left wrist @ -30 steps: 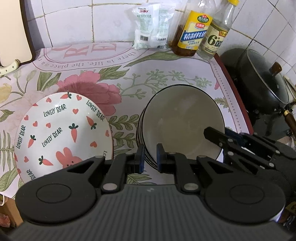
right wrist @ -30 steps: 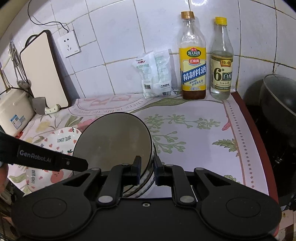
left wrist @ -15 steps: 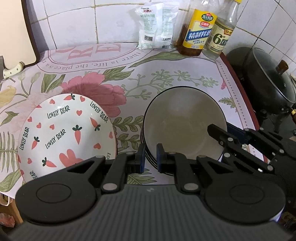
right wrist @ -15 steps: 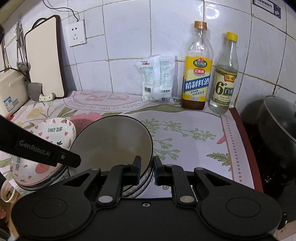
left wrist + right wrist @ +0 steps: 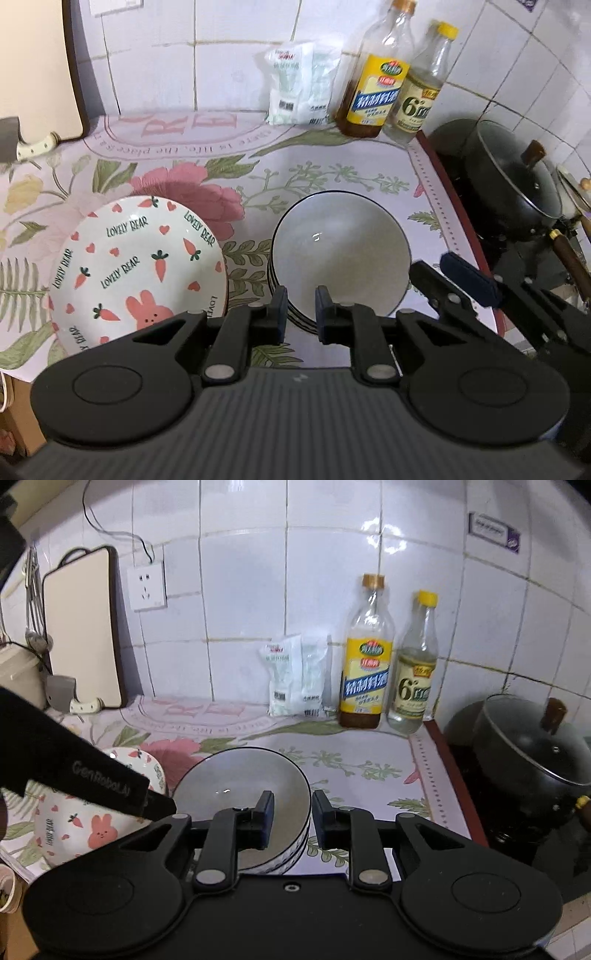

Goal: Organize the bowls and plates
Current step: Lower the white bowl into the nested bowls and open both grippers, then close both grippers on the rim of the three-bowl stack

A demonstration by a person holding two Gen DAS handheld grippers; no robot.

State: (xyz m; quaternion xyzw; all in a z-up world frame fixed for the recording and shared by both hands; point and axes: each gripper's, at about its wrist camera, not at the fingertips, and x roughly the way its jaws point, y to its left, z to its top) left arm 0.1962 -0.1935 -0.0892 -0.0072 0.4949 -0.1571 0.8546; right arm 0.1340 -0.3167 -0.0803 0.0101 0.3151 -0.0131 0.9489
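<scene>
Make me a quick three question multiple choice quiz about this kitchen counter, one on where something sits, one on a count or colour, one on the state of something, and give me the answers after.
1. Where does the carrot-print plate lie relative to the stack of bowls, in the left wrist view?
A. To its left
B. Behind it, at the wall
C. On top of it

2. How many bottles stand at the tiled wall?
A. One
B. Two
C. Four

3. What is between the fingers of the right gripper?
A. The bag
B. A bottle neck
C. Nothing gripped

Answers:
1 A: the plate lies left of the bowls on the floral cloth.
2 B: the yellow-labelled bottle and the yellow-capped bottle.
3 C: its jaws have just been opening, and the pads press on nothing.
</scene>
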